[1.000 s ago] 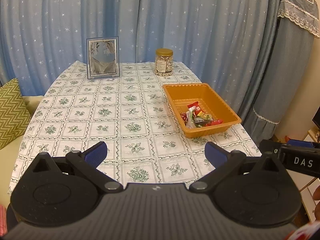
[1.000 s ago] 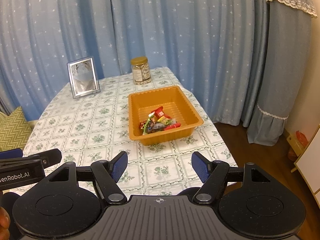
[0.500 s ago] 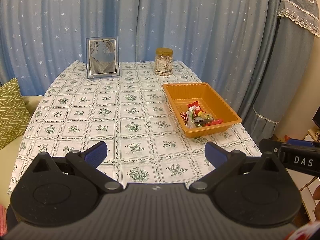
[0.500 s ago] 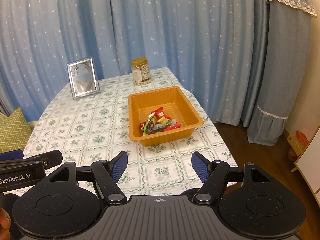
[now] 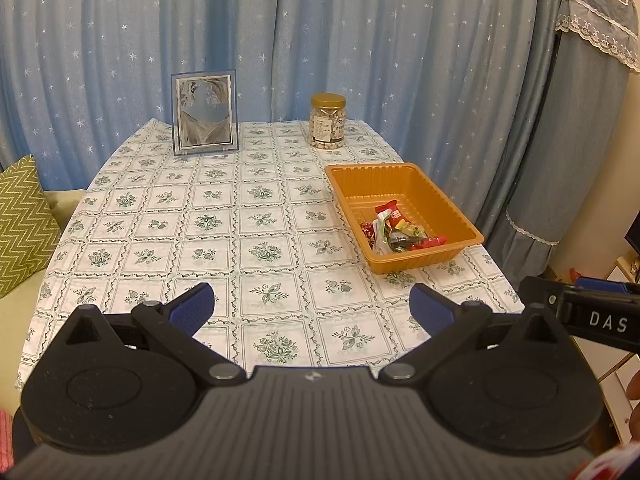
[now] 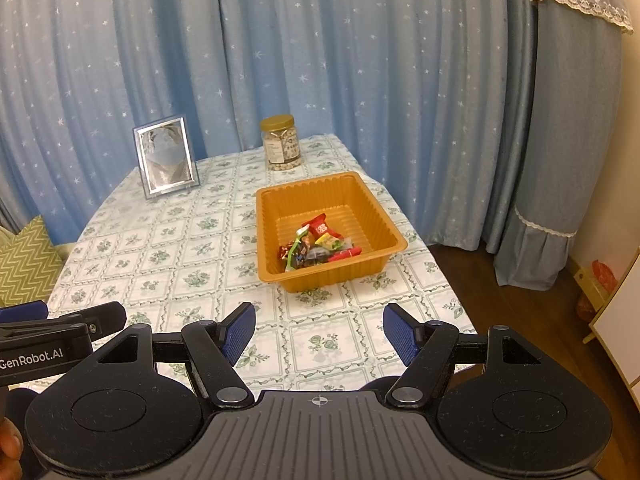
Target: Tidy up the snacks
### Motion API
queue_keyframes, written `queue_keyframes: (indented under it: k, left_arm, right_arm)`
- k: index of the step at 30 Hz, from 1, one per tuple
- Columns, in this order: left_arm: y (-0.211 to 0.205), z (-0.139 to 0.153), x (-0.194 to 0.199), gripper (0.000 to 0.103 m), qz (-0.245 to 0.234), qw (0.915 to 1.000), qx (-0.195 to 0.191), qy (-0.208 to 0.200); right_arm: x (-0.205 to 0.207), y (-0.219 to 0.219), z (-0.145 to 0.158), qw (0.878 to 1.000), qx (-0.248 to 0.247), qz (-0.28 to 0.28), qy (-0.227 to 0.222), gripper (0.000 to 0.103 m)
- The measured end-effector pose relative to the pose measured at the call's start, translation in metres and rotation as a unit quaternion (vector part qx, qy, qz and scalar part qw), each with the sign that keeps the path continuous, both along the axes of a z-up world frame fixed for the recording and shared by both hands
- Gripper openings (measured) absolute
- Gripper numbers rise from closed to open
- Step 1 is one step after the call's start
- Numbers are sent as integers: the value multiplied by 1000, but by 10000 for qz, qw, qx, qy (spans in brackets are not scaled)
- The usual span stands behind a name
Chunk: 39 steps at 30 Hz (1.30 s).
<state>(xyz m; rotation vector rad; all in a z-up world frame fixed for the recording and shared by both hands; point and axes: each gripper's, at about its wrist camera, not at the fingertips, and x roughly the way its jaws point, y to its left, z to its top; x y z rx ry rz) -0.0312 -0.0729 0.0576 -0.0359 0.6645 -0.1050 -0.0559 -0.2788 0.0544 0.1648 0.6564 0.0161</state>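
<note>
- Lying in the near part of the orange tray (image 5: 436,196) (image 6: 372,208), a small heap of wrapped snacks (image 5: 394,230) (image 6: 316,246) is seen.
- A long red snack (image 5: 432,241) (image 6: 344,255) is laid across the tray, with its long side along the tray's near wall.
- The tray's long side is pointed away toward the jar of nuts (image 5: 328,126) (image 6: 281,148), which is stood behind the tray.
- A picture frame (image 5: 205,113) (image 6: 166,156) is stood upright, left of the jar.
- The left gripper (image 5: 312,306) is held wide apart, well short of the tray, with nothing in it.
- The right gripper (image 6: 319,334) is held apart too, near the tray, with nothing in it.
</note>
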Motion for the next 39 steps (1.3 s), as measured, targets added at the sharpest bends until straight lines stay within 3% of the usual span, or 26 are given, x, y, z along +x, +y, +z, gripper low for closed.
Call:
queue_keyframes:
  k: [31, 39]
  left_arm:
    - [-1, -1, -1, 103, -15, 10000, -14, 31]
    - [2, -4, -6, 103, -2, 9998, -198, -17]
  right_arm:
    - [0, -1, -1, 10000, 21, -14, 1, 71]
    - [0, -1, 0, 10000, 40, -33, -16, 71]
